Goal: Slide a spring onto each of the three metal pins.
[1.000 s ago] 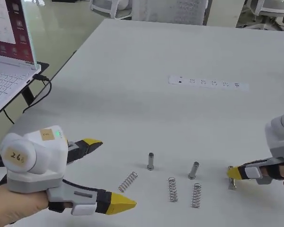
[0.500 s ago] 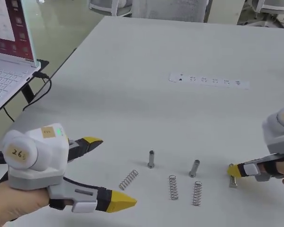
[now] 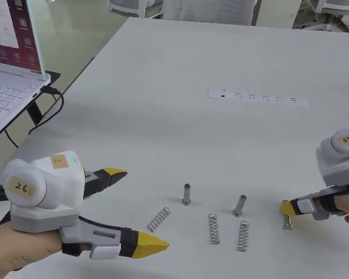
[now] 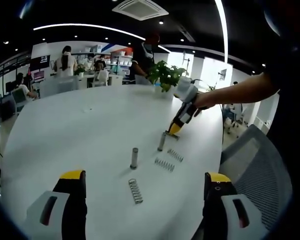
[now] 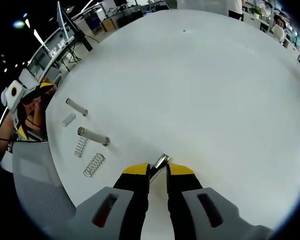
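Head view: my left gripper [image 3: 139,210] hovers wide open, well to the left of the middle pin [image 3: 239,206]. My right gripper [image 3: 288,209], to that pin's right, is narrowed onto the third pin [image 3: 287,222]. Three springs [image 3: 213,228] lie on the white surface [image 3: 221,145], on the near side of the middle pin.

Left gripper view: the first pin [image 4: 134,158] stands upright, nearer me than the middle pin.

Right gripper view: the third pin sits pinched between my jaws.

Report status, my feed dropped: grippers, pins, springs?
Left gripper open, empty. Right gripper jaws shut on right pin. Three springs lie loose, none on a pin. Nothing in the way.
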{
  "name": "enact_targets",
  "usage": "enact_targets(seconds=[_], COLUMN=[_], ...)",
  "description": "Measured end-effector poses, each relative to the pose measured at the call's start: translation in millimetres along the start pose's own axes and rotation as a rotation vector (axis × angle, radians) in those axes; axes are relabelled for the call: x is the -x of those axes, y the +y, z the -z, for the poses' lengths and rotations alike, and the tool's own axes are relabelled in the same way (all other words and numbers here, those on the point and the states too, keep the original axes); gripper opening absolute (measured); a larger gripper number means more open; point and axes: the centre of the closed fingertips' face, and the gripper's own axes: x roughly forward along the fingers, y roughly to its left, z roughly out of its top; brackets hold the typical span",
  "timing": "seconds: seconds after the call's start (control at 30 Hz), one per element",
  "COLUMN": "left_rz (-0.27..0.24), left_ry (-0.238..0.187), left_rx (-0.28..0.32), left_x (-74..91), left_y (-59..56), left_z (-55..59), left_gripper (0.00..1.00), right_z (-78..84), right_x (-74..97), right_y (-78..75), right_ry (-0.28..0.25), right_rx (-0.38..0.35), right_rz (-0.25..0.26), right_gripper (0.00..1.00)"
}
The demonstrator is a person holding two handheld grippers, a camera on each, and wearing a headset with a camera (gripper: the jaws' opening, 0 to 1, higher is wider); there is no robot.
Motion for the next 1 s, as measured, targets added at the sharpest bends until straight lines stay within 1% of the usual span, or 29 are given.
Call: enact_targets(seconds=[0.4,0.77,1.0], left_rz=[0.004,0.005,0.008], left_ry=[-0.004,-0.003,-0.002], left_rx=[0.004,0.002,0.003], left_x=[-0.6,0.1,0.0], left_y=[-1.1,-0.9,-1.1], left_z=[0.1,0.0,0.6], left_gripper=[0.95,0.94,0.94], right_z=[1.2,1.7,1.8], right_x=[-1.1,-0.2,0.3], right_y=[-1.4,-3.6,-4.7], right_ry=[0.024,0.036,0.047], right_rx=[0.017,0.012,0.051], right_rz=[0.032,0.057,0.063], right_gripper=[0.09,0.06,0.05])
